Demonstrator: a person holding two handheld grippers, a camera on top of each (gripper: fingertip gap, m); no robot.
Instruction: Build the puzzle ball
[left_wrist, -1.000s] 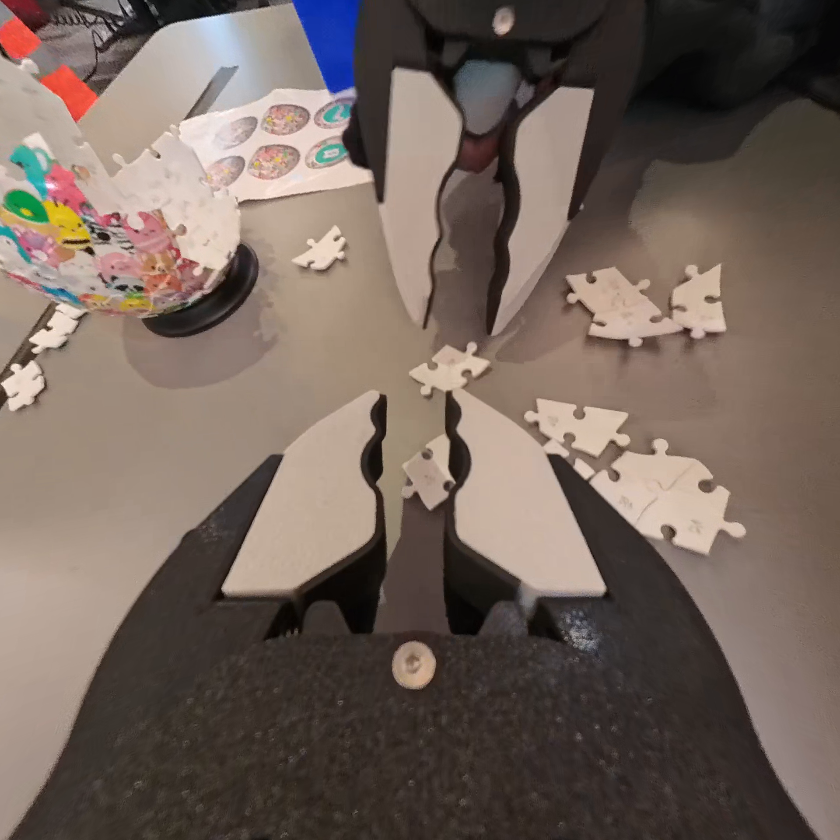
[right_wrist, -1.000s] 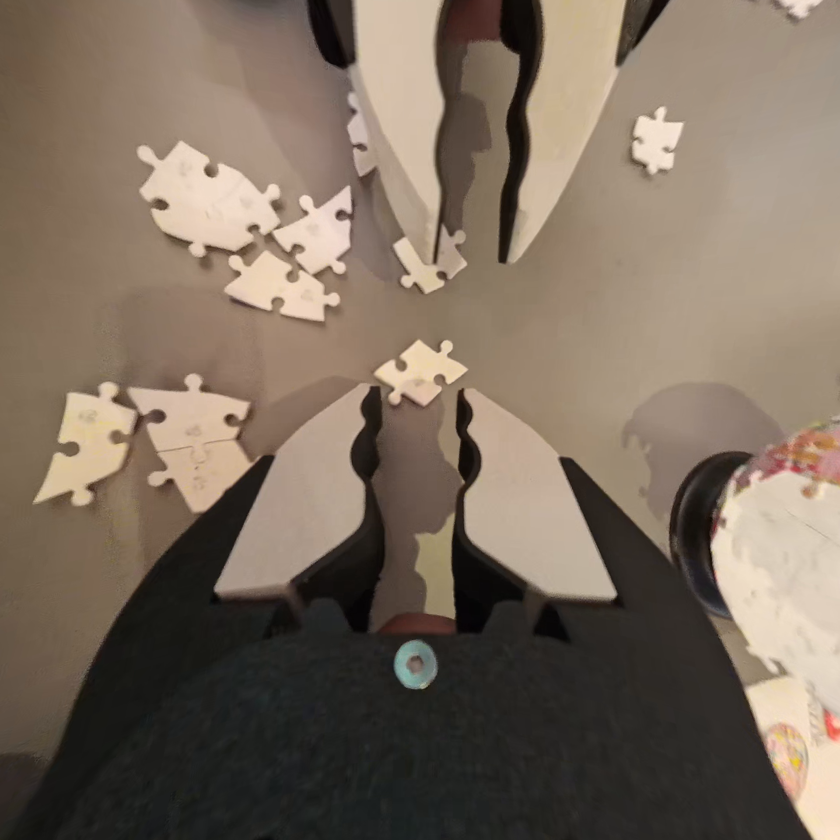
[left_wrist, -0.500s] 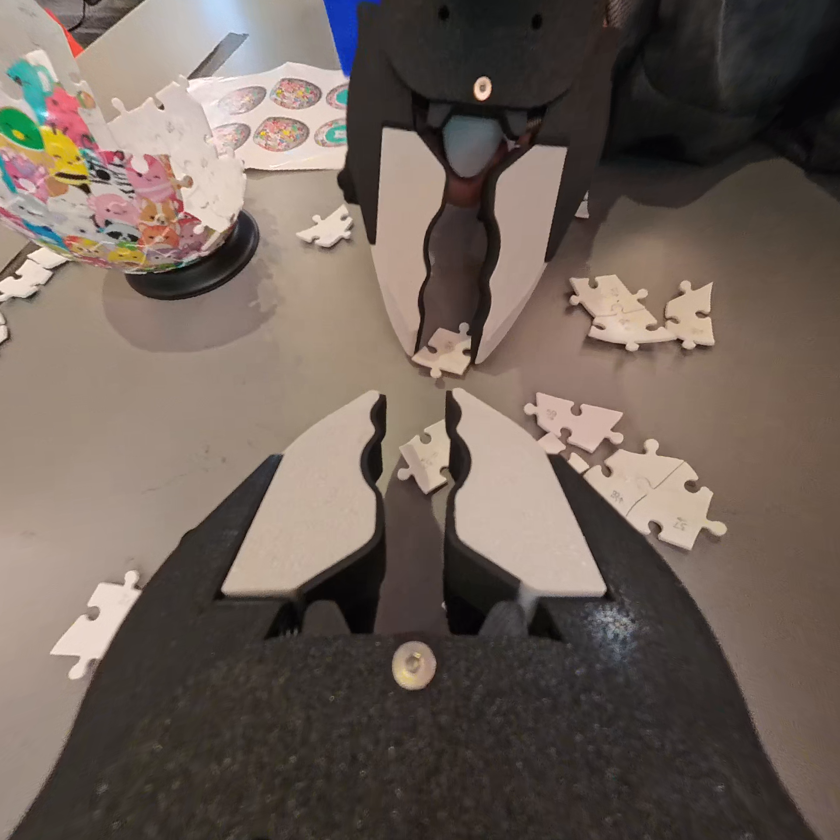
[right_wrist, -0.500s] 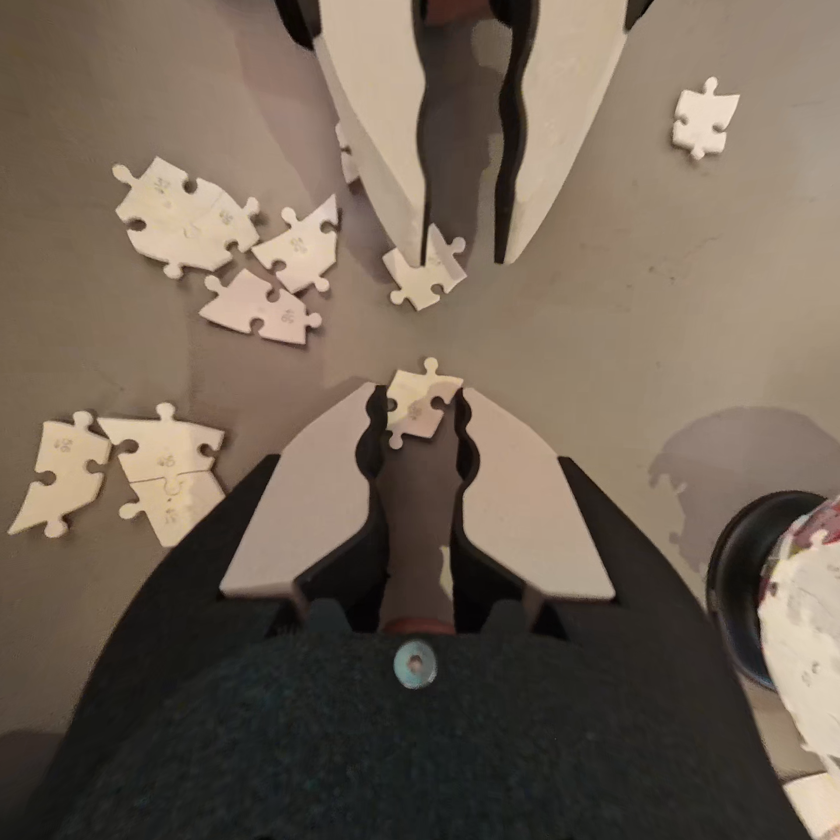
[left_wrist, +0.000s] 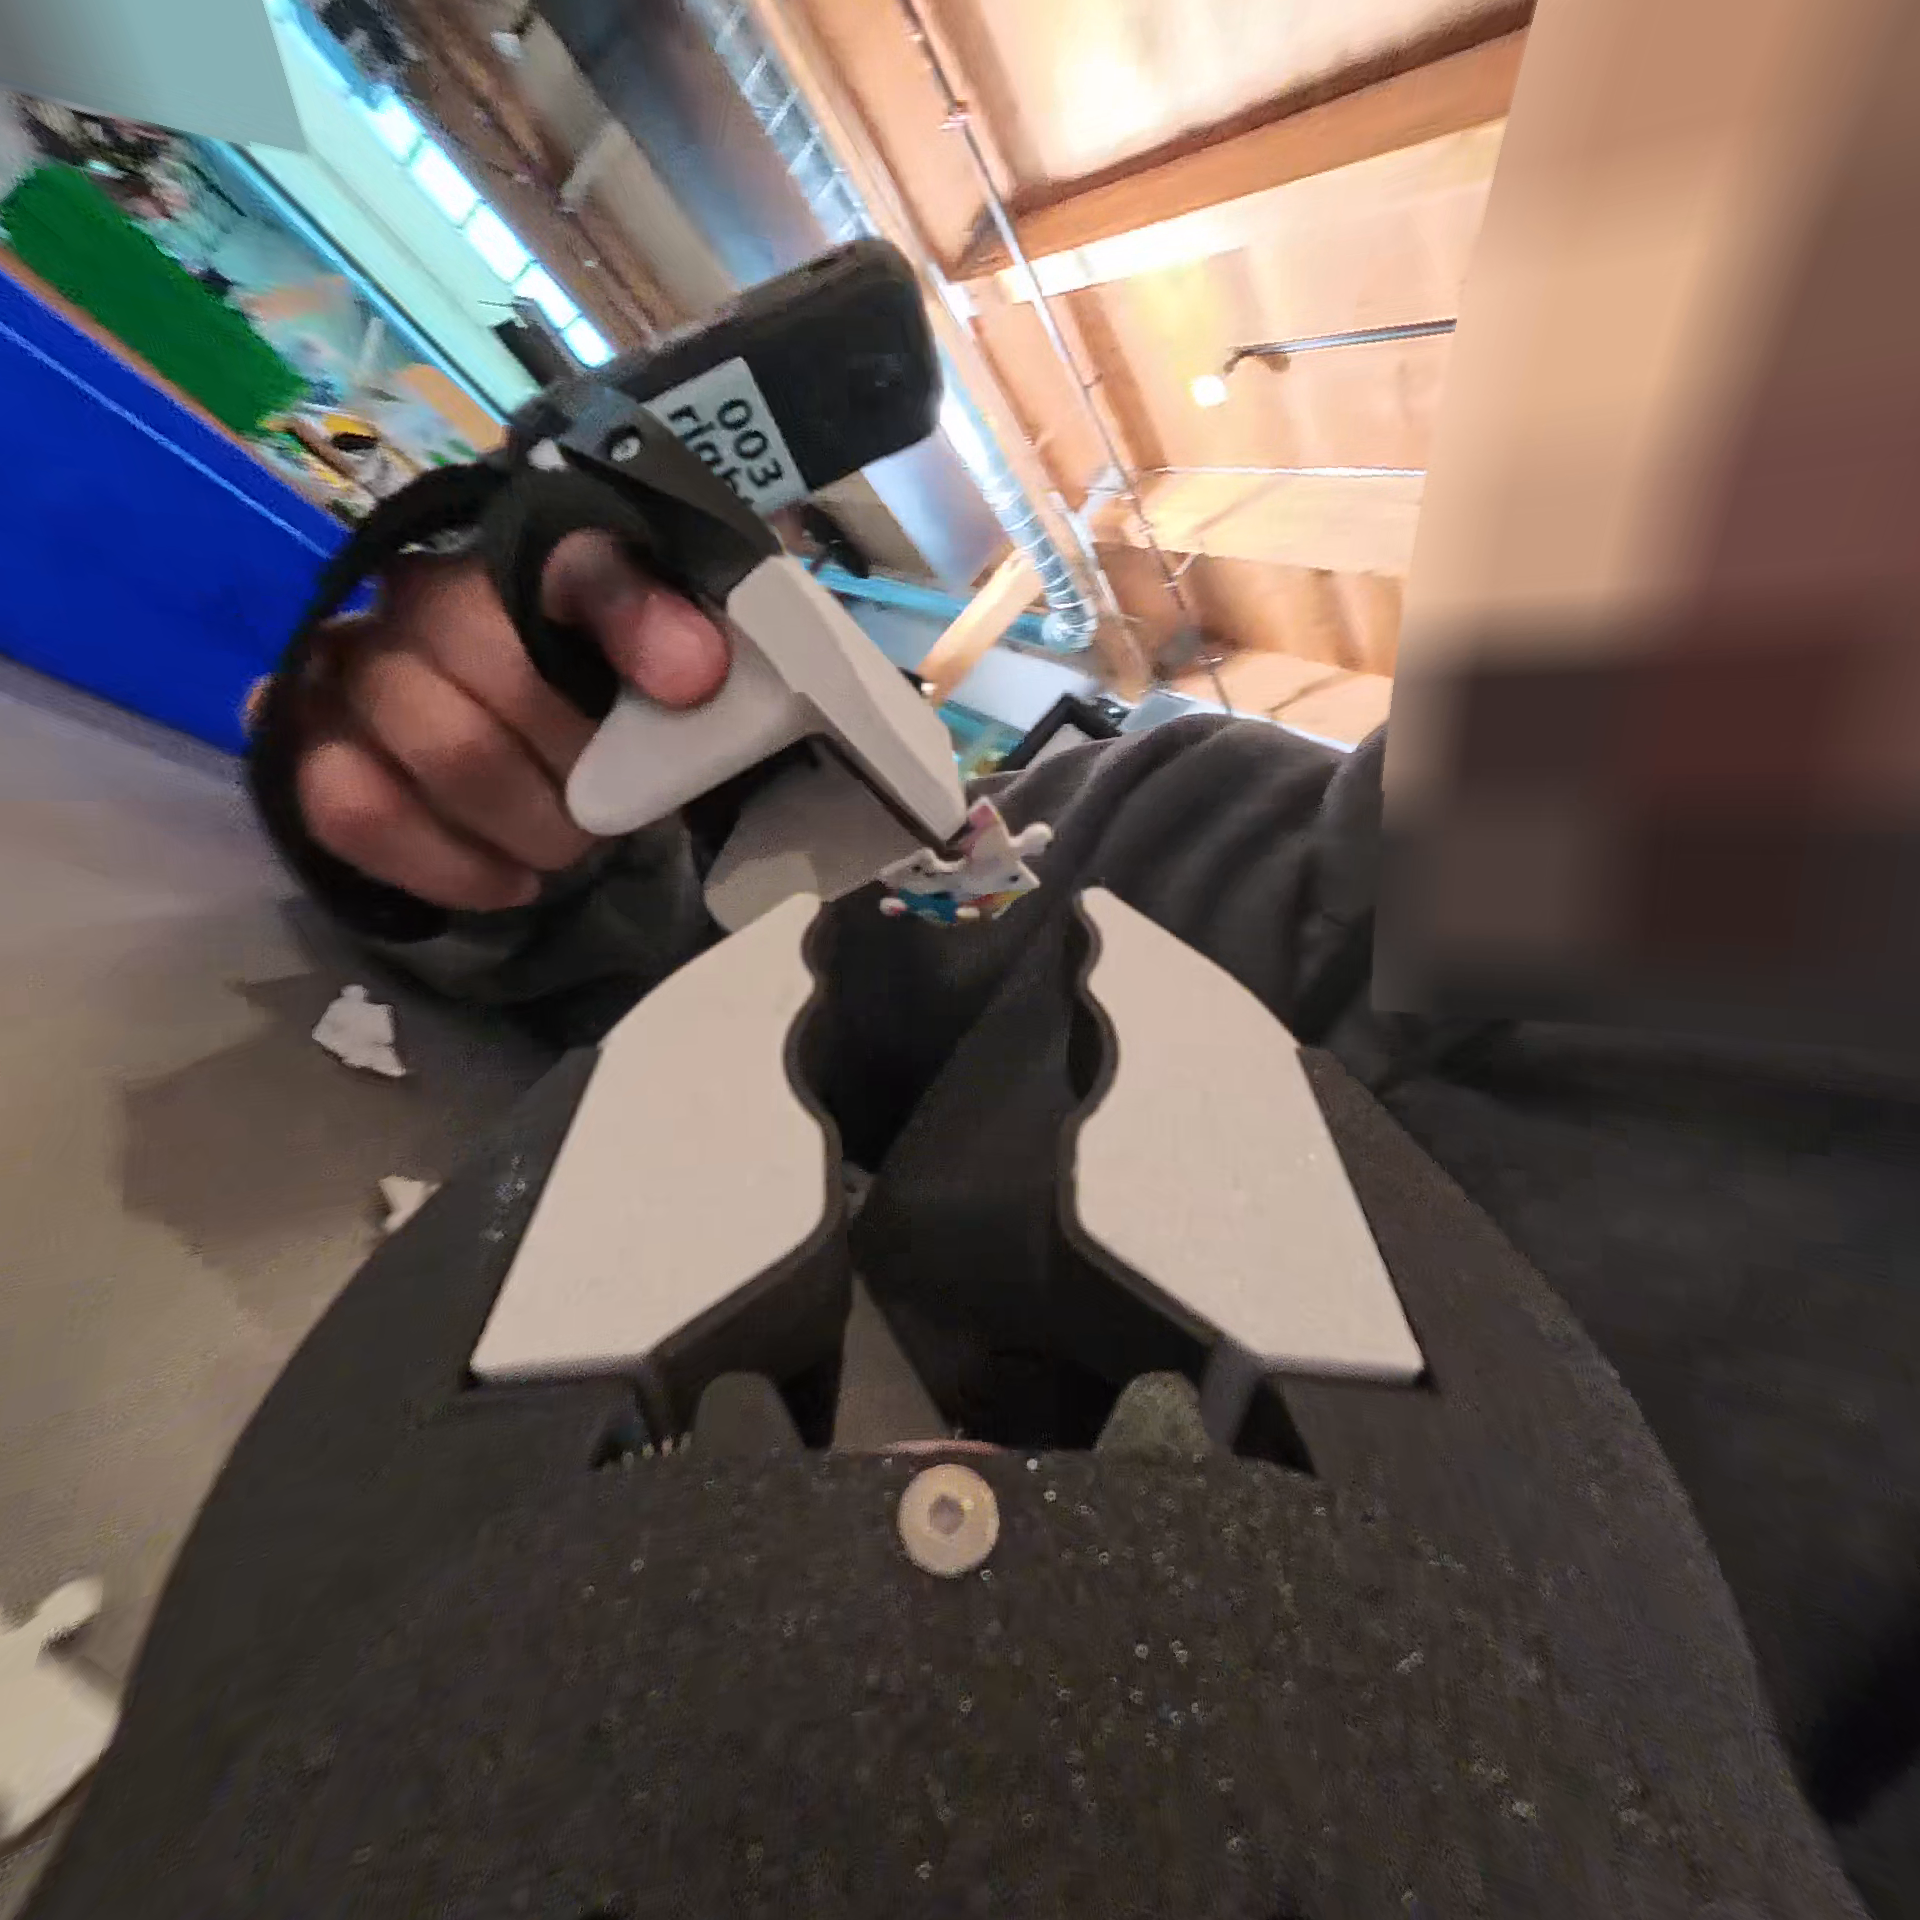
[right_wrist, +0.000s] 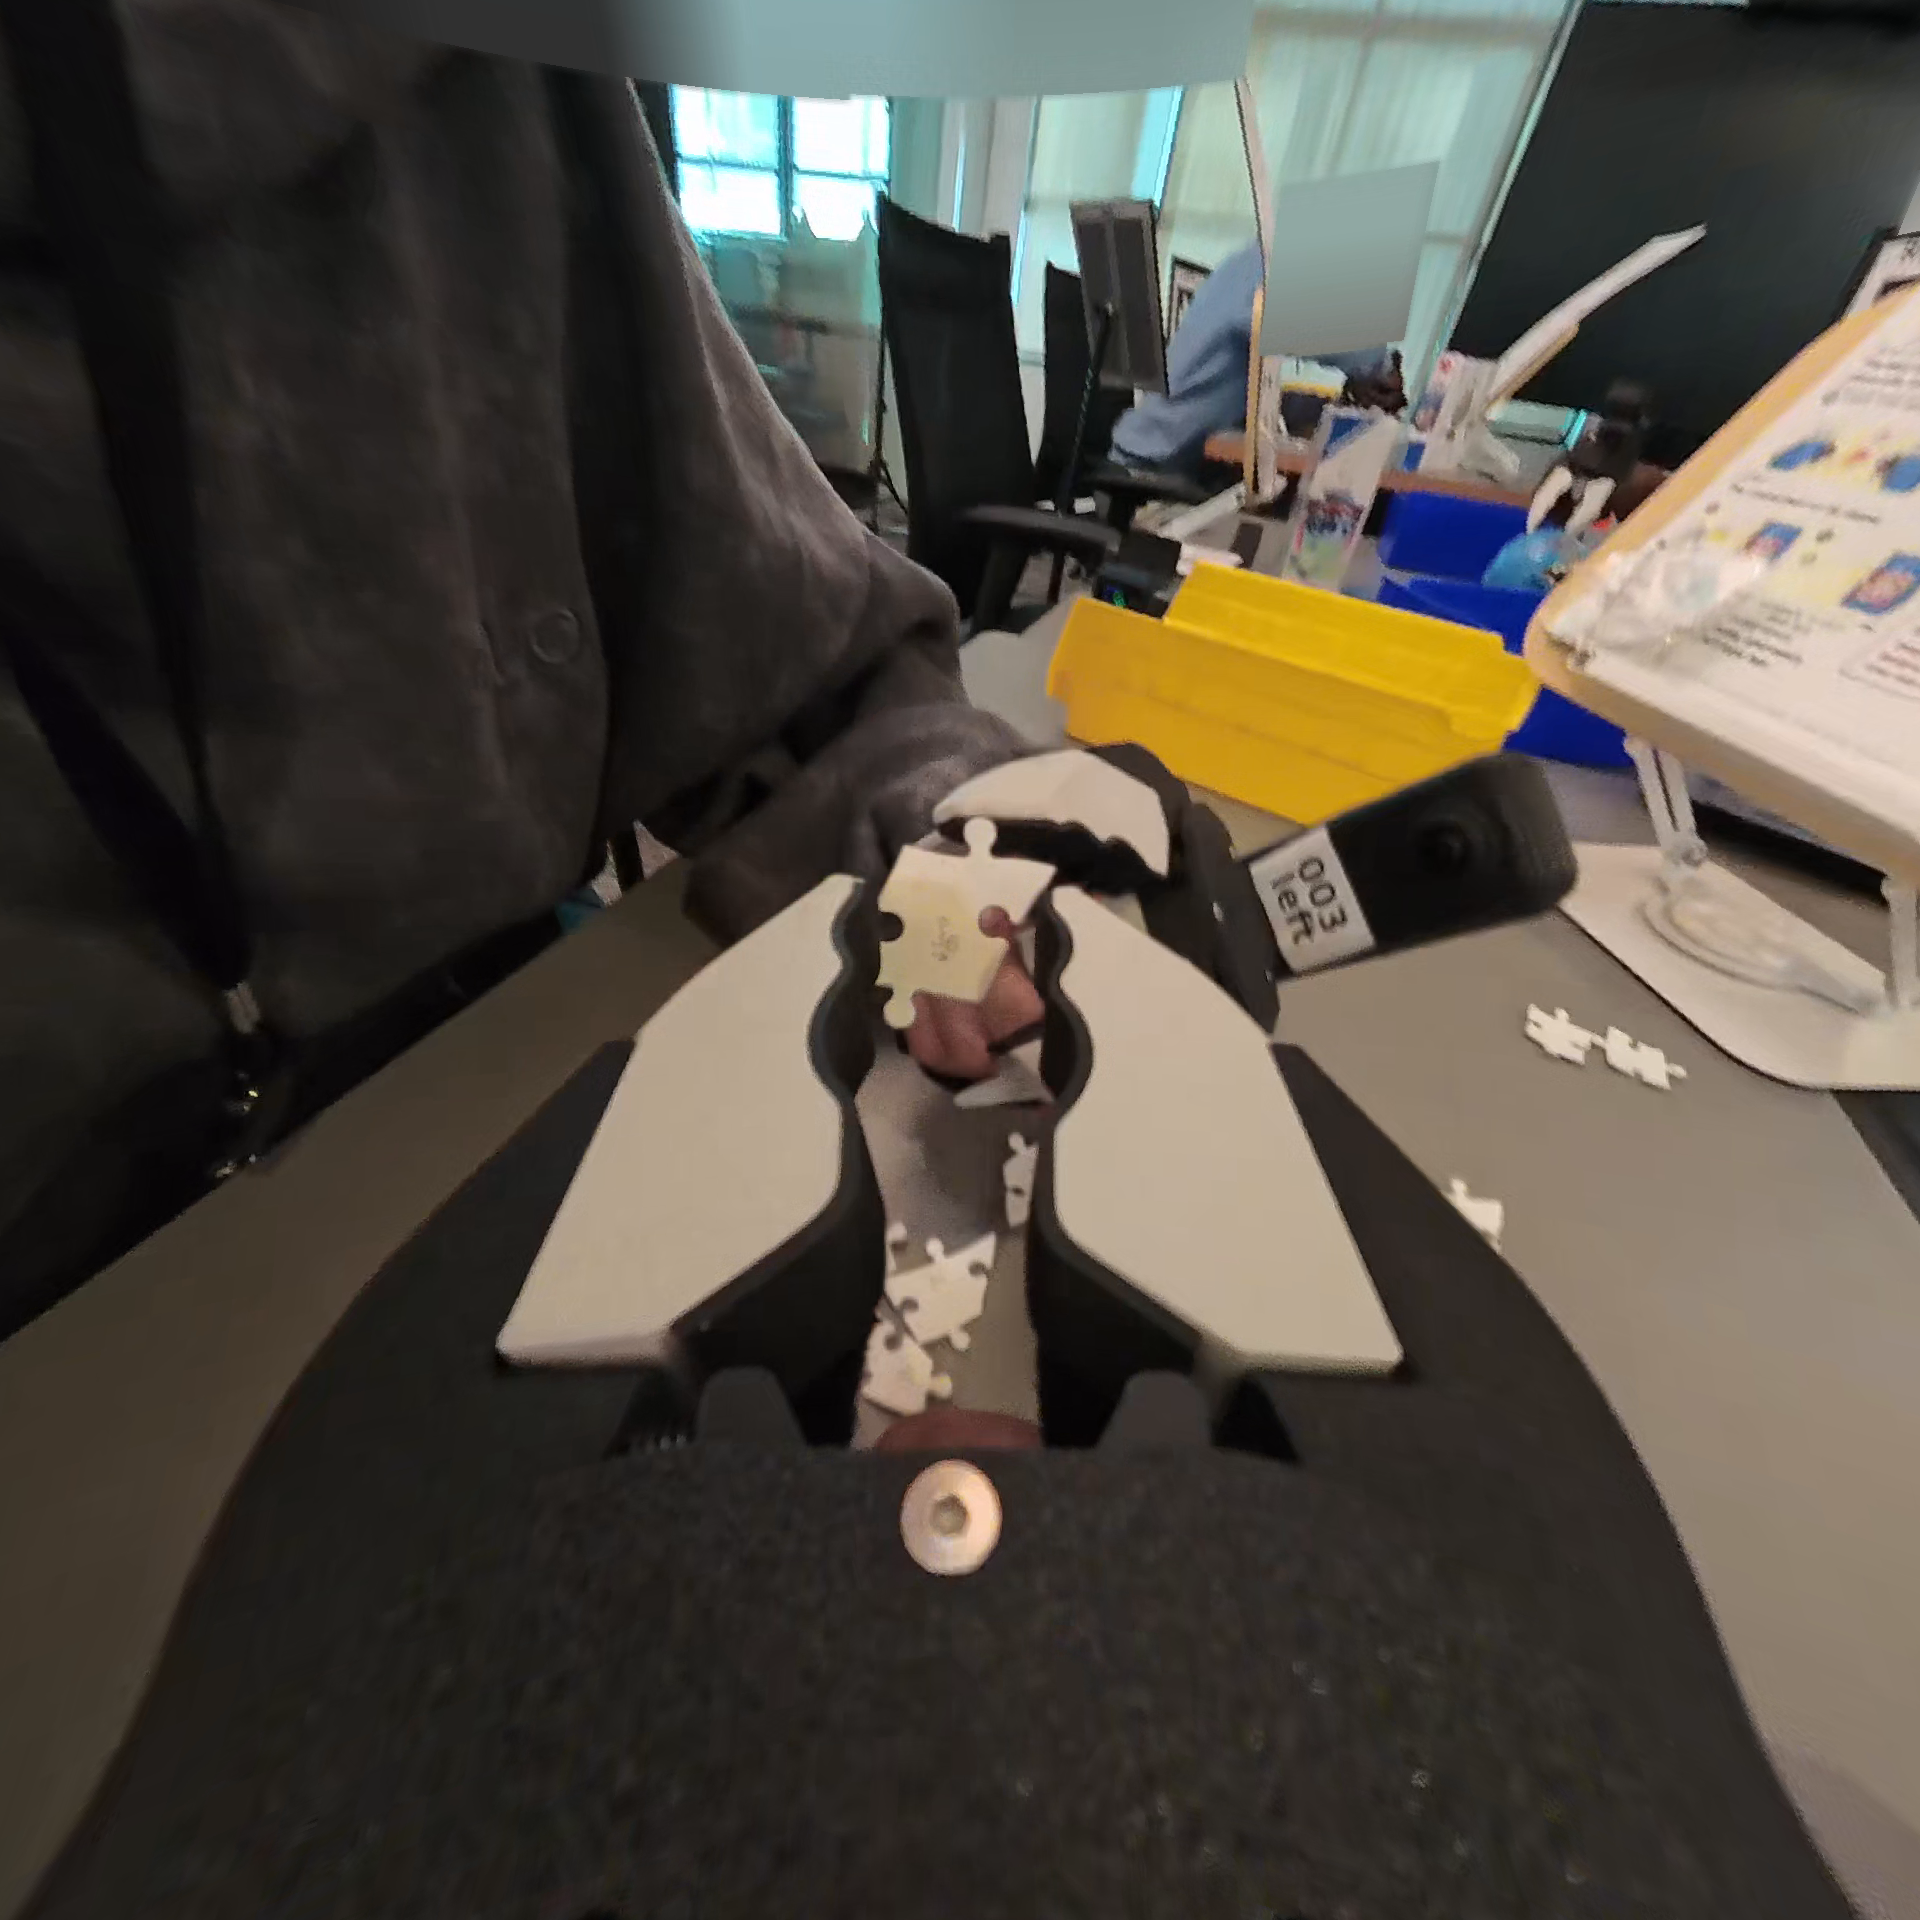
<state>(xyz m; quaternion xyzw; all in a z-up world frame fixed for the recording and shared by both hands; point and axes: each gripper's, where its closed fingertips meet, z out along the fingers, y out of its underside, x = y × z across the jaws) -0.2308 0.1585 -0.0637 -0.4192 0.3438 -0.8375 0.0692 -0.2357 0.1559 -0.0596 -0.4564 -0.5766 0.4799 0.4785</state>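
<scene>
L view – tongs: left tongs (left_wrist: 945, 916) set wide, nothing btwn them; only dark clothing shows thru the gap.
L view – right tongs: right tongs (left_wrist: 940, 831) just beyond the left tips, clamped on a puzzle piece (left_wrist: 966, 873), printed side facing this cam. A hand (left_wrist: 447, 748) grips the handle.
L view – around: desk (left_wrist: 125, 1039) low on the left w/ a blurred loose piece (left_wrist: 358, 1029); blue bin (left_wrist: 125, 540) far left. Cam is tilted up, so mostly ceiling.
R view – tongs: right tongs (right_wrist: 951, 914) pinch the same puzzle piece (right_wrist: 940, 940) at the tips, plain back toward the cam, held up off the desk (right_wrist: 1662, 1247).
R view – left tongs: left tongs (right_wrist: 1049, 821) just behind the piece; can't tell their gap from here.
R view – leftovers: loose pieces (right_wrist: 925, 1309) lie on the desk below the tongs, more to the right (right_wrist: 1600, 1044).
R view – around: yellow bin (right_wrist: 1278, 686) far side, instruction sheet (right_wrist: 1745, 520) on a stand at right, person's dark jacket (right_wrist: 364, 520) filling the left.
Ball: not in either view, so can't say how much is built.
Progress: prob. mid-task. One piece is picked; it's yet to be fitted, and several are unplaced on the desk.
In the way: both tongs crowd the piece; a slip during a handover or re-grip looks like the main risk.
</scene>
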